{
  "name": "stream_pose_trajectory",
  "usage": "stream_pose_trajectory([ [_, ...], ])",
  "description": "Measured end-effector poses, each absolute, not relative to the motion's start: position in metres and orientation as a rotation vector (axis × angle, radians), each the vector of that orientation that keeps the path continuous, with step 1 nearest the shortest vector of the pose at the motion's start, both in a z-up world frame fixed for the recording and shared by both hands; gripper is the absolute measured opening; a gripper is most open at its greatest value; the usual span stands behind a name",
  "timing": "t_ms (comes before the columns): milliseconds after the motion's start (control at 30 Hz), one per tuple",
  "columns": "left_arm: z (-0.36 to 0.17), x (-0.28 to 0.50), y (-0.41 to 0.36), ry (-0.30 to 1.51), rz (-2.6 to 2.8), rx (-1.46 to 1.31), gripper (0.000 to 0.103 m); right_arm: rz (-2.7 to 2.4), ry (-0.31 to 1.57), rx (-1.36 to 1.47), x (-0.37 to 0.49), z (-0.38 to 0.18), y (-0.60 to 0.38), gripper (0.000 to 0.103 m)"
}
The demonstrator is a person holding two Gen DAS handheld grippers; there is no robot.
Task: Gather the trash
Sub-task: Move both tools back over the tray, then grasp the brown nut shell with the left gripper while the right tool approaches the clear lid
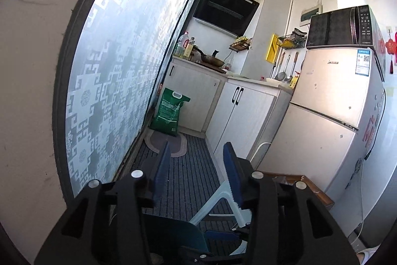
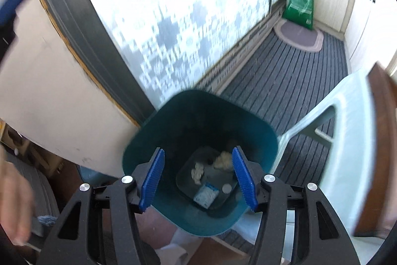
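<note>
A dark teal trash bin (image 2: 158,121) stands on the floor right below my right gripper (image 2: 198,160). On its bottom lie two crumpled white paper wads (image 2: 197,171), a small blue-and-white packet (image 2: 206,195) and a white cap. My right gripper is open and empty, its blue pads over the bin's mouth. My left gripper (image 1: 197,150) is open and empty, held higher, pointing into the kitchen; the bin's rim (image 1: 173,227) shows under it.
A pale plastic chair (image 2: 347,131) stands right of the bin beside a brown table edge (image 2: 384,140). A frosted glass door (image 1: 111,66) runs along the left. A green sack (image 1: 168,111), cabinets, a fridge (image 1: 330,116) with a microwave on top lie ahead.
</note>
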State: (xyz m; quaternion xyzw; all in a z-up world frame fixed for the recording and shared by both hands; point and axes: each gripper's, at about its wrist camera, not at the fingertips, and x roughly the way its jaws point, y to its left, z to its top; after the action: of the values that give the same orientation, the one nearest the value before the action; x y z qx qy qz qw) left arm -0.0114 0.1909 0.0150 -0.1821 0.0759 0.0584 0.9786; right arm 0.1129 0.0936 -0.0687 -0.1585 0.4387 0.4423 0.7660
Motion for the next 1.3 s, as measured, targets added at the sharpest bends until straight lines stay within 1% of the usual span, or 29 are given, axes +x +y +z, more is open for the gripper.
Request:
stream_pose_trajectory([
  [33, 0.016, -0.012, 0.191, 0.144, 0.115, -0.377, 0.047, 0.963, 0.935, -0.332, 0.112, -0.061, 0.089, 0.054],
  [167, 0.019, -0.008, 0.187, 0.141, 0.104, -0.383, 0.050, 0.938, 0.822, -0.340, 0.108, -0.030, 0.067, 0.052],
  [233, 0.020, -0.004, 0.181, 0.142, 0.094, -0.380, 0.051, 0.922, 0.784, -0.321, 0.109, -0.017, 0.052, 0.048],
  [433, 0.023, 0.010, 0.158, 0.166, 0.045, -0.346, 0.056, 0.857, 0.743, -0.266, 0.129, 0.002, 0.002, 0.045],
  [500, 0.022, 0.016, 0.146, 0.185, 0.002, -0.322, 0.063, 0.832, 0.740, -0.244, 0.136, 0.004, -0.015, 0.044],
  [600, 0.017, 0.030, 0.128, 0.238, -0.046, -0.291, 0.065, 0.791, 0.737, -0.232, 0.146, 0.006, -0.039, 0.044],
  [700, 0.012, 0.047, 0.110, 0.301, -0.074, -0.280, 0.065, 0.746, 0.731, -0.214, 0.155, 0.008, -0.066, 0.043],
  [767, 0.010, 0.055, 0.096, 0.326, -0.082, -0.273, 0.065, 0.716, 0.725, -0.203, 0.161, 0.008, -0.082, 0.041],
  [1167, 0.002, 0.099, 0.005, 0.442, -0.156, -0.191, 0.066, 0.604, 0.707, -0.112, 0.192, 0.013, -0.172, 0.040],
  [1300, -0.005, 0.115, -0.016, 0.497, -0.167, -0.186, 0.065, 0.575, 0.717, -0.097, 0.202, 0.009, -0.194, 0.034],
])
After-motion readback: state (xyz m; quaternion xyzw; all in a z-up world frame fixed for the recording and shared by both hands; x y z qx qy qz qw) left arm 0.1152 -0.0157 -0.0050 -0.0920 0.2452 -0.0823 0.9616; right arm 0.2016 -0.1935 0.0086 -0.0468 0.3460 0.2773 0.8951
